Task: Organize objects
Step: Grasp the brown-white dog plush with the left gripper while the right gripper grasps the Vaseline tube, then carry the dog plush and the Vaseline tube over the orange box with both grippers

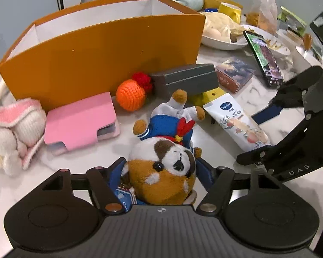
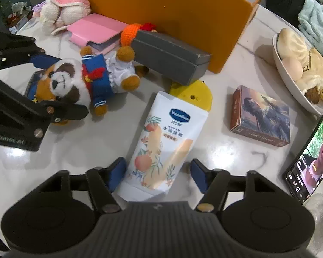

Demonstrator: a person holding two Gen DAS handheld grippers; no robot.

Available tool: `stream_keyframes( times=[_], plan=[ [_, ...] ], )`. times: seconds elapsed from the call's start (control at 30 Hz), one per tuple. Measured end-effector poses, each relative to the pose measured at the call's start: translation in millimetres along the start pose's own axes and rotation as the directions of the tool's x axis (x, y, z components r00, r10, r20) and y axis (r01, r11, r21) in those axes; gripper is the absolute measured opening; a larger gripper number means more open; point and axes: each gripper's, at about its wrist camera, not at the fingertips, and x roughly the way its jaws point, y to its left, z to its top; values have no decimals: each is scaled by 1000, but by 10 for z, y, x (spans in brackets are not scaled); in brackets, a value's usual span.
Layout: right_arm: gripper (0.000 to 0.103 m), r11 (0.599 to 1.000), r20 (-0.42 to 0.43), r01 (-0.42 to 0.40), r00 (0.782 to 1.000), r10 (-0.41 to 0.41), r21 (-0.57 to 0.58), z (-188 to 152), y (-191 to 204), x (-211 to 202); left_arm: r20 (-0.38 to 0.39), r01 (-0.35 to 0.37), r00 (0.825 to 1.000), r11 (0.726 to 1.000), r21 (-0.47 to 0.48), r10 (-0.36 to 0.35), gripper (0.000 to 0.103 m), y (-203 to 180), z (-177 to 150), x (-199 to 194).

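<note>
A plush dog in a blue sailor suit (image 1: 163, 150) lies on the marble table. My left gripper (image 1: 161, 172) has its blue pads on both sides of the plush head, closed against it; the plush dog also shows in the right wrist view (image 2: 75, 81). A white Vaseline tube (image 2: 159, 137) lies flat between the fingers of my right gripper (image 2: 159, 174). The right jaws stand wide, with a gap to the tube on the right side. An open orange box (image 1: 101, 53) stands behind the objects.
Near the box lie a pink case (image 1: 79, 120), an orange knitted ball (image 1: 130, 96), a grey case (image 1: 183, 79), a yellow piece (image 2: 191, 94) and a knitted bunny (image 1: 15, 133). A card box (image 2: 260, 116), a phone (image 2: 310, 157) and a food bowl (image 2: 299, 68) sit right.
</note>
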Motion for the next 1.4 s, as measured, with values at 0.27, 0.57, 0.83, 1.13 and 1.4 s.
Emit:
stream_keyframes(
  times=[0.27,0.57,0.83,1.13,1.4],
  plan=[
    [53,999,-1,-25,1000,25,-33,-23,11,-87,-9,33,999,999,6,-33,70,-4,-12,-82],
    [51,998,48,-55,997,56,-25,-15,11,-328,26,81,996,997,-14,-81,69,84,-80,-371],
    [51,997,119,-76,990,77,-15,83,17,-575,68,83,994,996,-35,-81,69,155,-113,-596],
    [51,998,237,-63,969,66,-20,380,61,-950,185,76,981,992,-97,-57,69,342,90,-906],
    [51,998,346,-58,936,58,-12,867,0,-1276,300,32,954,989,-147,14,69,559,551,-1073]
  ],
)
